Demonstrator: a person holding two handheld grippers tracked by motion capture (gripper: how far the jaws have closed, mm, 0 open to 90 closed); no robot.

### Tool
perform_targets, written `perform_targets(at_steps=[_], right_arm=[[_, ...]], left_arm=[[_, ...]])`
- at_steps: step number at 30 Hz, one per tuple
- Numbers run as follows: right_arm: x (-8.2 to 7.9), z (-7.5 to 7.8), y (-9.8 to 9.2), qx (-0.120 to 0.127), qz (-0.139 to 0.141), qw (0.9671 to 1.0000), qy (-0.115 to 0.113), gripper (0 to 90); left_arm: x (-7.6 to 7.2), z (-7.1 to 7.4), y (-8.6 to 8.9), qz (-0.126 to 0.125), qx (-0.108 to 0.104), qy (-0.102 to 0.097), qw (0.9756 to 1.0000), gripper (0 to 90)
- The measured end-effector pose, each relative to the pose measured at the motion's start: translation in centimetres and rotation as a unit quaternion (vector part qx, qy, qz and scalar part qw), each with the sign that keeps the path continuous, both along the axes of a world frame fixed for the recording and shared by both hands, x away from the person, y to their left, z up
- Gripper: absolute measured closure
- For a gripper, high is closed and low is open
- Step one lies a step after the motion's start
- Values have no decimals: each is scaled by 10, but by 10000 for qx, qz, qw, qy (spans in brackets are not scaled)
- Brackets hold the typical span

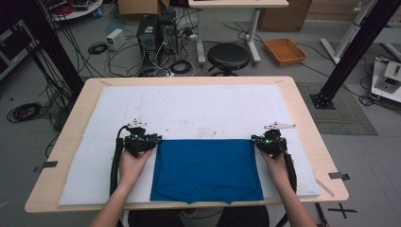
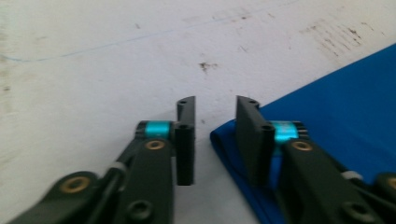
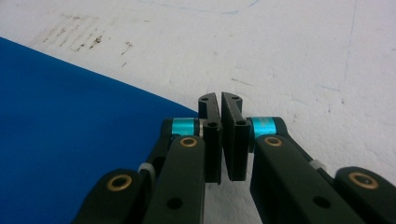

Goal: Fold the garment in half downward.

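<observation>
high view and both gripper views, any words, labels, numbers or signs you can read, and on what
None can be read.
White mat: dark smudges, faint blue pen lines, no letters.
Blue cloth: plain, no print showing.
Boxes on the floor: too small and blurred to read.

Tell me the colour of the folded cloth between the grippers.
Solid blue cloth, clearest in the high view.

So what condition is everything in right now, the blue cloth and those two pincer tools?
Blue cloth: folded into a flat rectangle on the white mat, near edge slightly wavy.
Left gripper: jaws apart, the cloth's corner lying at the gap, not pinched.
Right gripper: jaws nearly together, nothing seen held, beside the cloth's corner.
White mat: lying flat on the table, stained and scuffed.
</observation>
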State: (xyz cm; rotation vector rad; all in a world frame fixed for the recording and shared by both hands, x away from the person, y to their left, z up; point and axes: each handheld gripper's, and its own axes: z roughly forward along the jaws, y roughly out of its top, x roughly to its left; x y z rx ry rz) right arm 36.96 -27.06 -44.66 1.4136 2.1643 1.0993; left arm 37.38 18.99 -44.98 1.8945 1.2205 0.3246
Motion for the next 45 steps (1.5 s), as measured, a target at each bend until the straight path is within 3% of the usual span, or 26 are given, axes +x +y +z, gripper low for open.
perform_targets(at_steps=[8, 16, 21, 27, 32, 36, 38, 40, 42, 45], right_arm=[[1, -1, 0, -13, 25, 10000, -2, 876], [5, 2, -4, 46, 20, 10000, -13, 879], [18, 1, -7, 30, 50, 10000, -24, 880], [32, 2, -5, -92, 101, 9998, -163, 880], [42, 0, -3, -133, 141, 9997, -132, 880], [45, -1, -2, -195, 155, 9996, -163, 877], [42, 1, 0, -273, 82, 9994, -216, 824], [38, 6, -1, -302, 56, 9990, -322, 758], [30, 14, -3, -298, 8, 9984, -489, 645], [15, 22, -8, -72, 43, 9980, -626, 520]], left_arm=[[1, 0, 1, -42, -100, 70, 9999, 866], [5, -1, 7, 41, -267, 15, 9996, 876], [12, -1, 8, 171, -303, -31, 9994, 876], [19, -1, 6, 248, -114, -83, 9996, 876], [20, 0, 6, 290, -60, -175, 9994, 875], [21, 2, 6, 272, -40, -221, 9994, 874], [18, 5, 4, 217, 112, -361, 9991, 866], [12, 12, 3, 257, 330, -552, 9976, 735], [4, 21, 6, 145, 103, -686, 9975, 597], [-10, 35, 10, -29, -82, -1013, 9948, 458]])
